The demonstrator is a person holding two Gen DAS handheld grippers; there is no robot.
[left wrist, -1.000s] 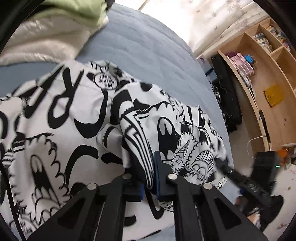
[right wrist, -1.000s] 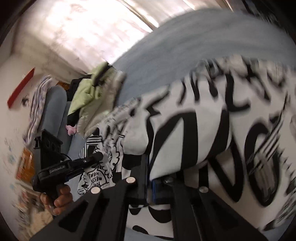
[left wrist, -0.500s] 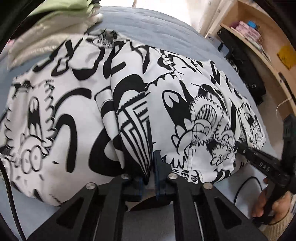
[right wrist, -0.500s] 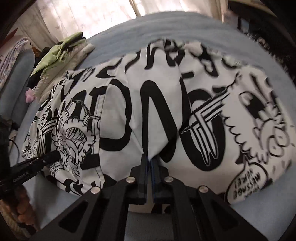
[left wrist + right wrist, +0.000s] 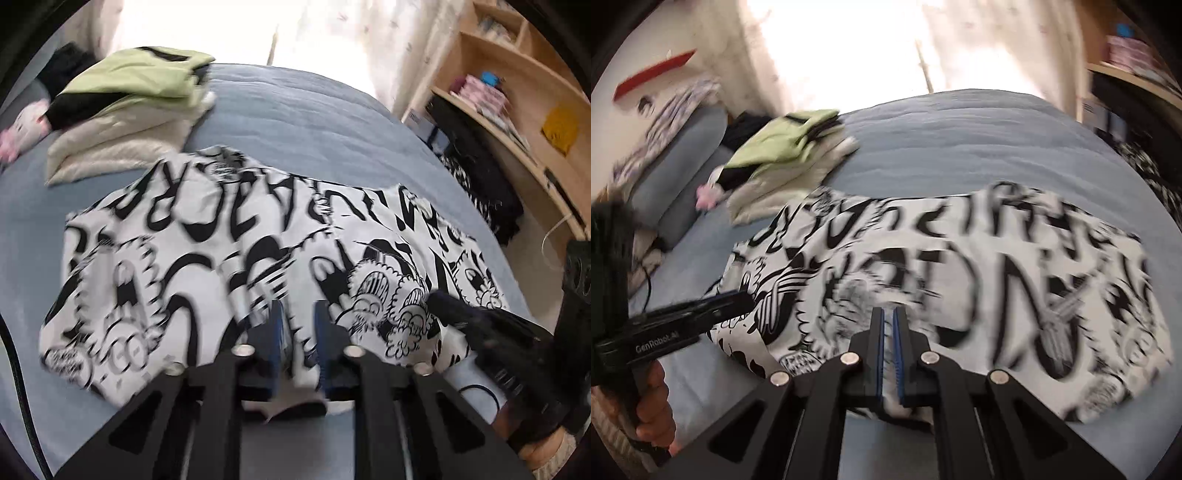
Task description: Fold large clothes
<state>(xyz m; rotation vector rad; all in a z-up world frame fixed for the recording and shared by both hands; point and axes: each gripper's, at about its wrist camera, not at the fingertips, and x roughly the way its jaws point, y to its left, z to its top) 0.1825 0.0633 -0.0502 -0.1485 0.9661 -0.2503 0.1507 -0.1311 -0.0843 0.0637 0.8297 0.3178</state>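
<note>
A large white garment with black cartoon print lies folded and spread on the blue bed; it also shows in the right wrist view. My left gripper is over its near edge, jaws parted with a gap, nothing held. My right gripper is over the near edge too, jaws slightly apart, no cloth between the tips. Each gripper shows in the other's view: the right one, the left one.
A pile of folded green and cream clothes lies at the bed's far left. A grey pillow sits beyond it. A wooden shelf unit and dark clothes stand to the right of the bed.
Both grippers have let go of the garment's edge and pulled back. The garment now lies flat on the bed and looks smaller in both views.
</note>
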